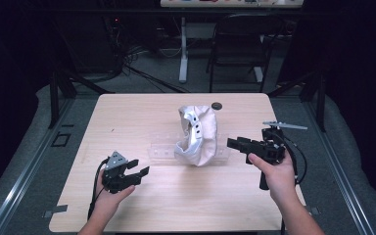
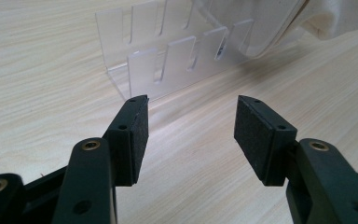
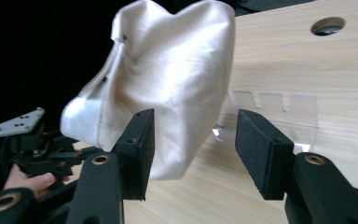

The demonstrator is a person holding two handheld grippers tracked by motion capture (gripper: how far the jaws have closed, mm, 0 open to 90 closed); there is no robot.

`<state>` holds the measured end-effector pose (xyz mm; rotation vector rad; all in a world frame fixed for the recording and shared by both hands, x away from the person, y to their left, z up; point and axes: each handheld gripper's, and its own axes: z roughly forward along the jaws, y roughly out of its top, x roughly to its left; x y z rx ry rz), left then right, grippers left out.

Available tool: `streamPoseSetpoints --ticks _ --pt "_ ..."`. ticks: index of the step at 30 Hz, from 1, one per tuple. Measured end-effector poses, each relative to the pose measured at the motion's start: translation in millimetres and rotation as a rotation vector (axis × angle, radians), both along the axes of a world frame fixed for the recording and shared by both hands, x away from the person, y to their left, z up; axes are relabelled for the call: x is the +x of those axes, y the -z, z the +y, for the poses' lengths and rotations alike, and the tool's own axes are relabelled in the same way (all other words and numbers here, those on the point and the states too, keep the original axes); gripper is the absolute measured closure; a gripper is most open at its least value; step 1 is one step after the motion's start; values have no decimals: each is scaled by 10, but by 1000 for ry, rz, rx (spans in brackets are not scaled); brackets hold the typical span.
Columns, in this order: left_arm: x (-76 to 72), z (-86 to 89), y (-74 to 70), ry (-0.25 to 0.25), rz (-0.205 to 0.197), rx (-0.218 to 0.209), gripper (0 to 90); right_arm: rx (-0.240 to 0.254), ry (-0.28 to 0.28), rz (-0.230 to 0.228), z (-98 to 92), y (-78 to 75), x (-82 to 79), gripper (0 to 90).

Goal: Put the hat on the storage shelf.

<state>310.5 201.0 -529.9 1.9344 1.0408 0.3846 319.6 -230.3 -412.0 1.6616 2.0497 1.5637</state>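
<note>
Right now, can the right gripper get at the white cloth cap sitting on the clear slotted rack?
Probably yes. The right gripper points at the white cloth cap with jaws open, bare table between them, and the left gripper stays off to the side.

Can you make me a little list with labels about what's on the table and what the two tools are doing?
Table: light wood table
Middle thing: white cloth cap, propped on a clear slotted rack
Left tool: open, nothing in it, facing the rack
Right tool: open, nothing in it, pointing at the cap
Far edge: small round hole
</note>
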Motion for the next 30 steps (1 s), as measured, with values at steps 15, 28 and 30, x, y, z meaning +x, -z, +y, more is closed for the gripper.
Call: streamPoseSetpoints --ticks 15,28,30 --pt "-28 59 42 -41 -48 -9 440 -113 124 -70 -173 563 -281 478" --pt "-14 89 30 -68 46 -71 345 -140 157 -69 -228 846 -450 462" --pt "-18 78 19 -60 58 -102 307 -143 160 -66 -234 876 -459 461"
